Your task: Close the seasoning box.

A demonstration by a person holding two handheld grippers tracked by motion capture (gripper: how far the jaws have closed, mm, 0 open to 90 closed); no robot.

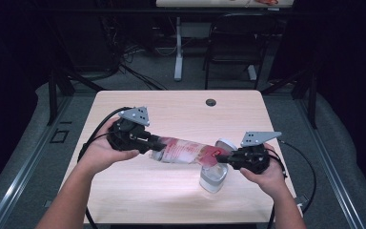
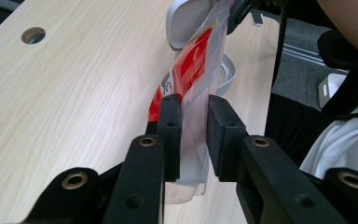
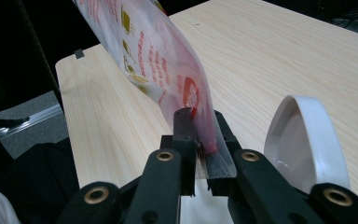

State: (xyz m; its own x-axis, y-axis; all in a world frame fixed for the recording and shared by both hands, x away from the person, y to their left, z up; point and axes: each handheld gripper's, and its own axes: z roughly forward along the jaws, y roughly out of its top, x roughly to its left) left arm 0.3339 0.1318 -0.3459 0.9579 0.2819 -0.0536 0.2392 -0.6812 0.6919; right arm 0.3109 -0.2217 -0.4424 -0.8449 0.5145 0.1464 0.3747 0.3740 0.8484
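Together, both tools shared one load: the left hand-held gripper (image 1: 153,143) pinched one end of a clear, red-printed plastic pouch (image 1: 186,151), and the right hand-held gripper (image 1: 221,157) pinched the other end. The pouch stretched between them above the table (image 1: 171,107), its right end over a clear container (image 1: 213,177) standing near the right edge, with its white lid (image 1: 226,142) just behind.

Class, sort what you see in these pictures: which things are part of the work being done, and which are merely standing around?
In use:
- plastic pouch, printed in red, stretched between both grippers
- left gripper, clamped on one end
- right gripper, clamped on the other end
- clear container below the pouch
- white lid beside it

Standing around:
- chair behind the table
- table hole
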